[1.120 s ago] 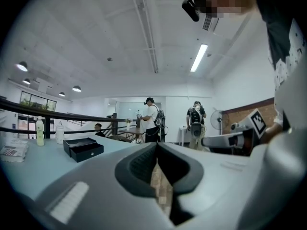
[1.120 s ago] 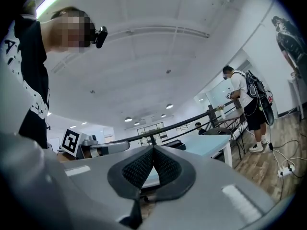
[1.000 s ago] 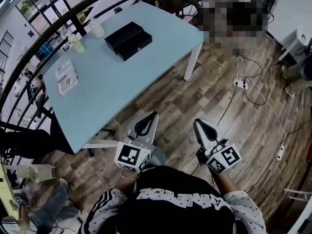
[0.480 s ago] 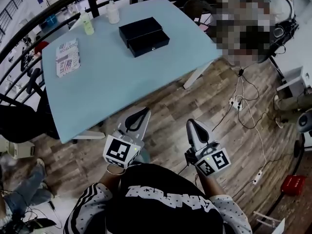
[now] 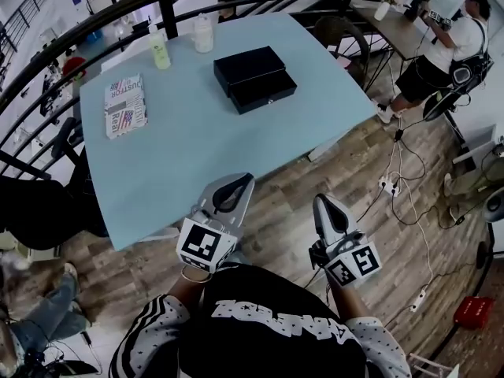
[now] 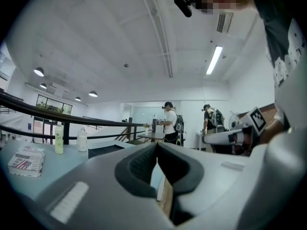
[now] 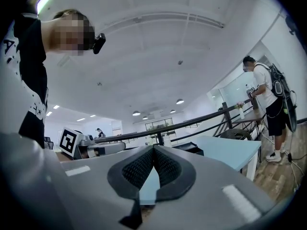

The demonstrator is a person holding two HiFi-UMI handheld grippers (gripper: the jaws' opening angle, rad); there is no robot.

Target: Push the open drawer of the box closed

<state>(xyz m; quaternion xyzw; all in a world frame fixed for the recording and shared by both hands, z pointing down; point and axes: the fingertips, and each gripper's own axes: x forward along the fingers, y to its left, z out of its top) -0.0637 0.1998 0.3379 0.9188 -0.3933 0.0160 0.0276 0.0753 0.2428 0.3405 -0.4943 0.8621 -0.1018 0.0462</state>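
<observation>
Drawer [image 5: 264, 91] juts from the black box [image 5: 248, 60] far across the blue surface [image 5: 197, 140]; the push is not yet begun. Left claw [image 5: 244, 179] and right claw [image 5: 321, 200], both closed and empty, hang well apart from it.

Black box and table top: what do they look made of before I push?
Black box: matte black, crisp edges, no shine; perhaps rigid card or painted wood, unclear which. Table top: smooth pale blue with a soft sheen, likely laminate or painted board.
</observation>
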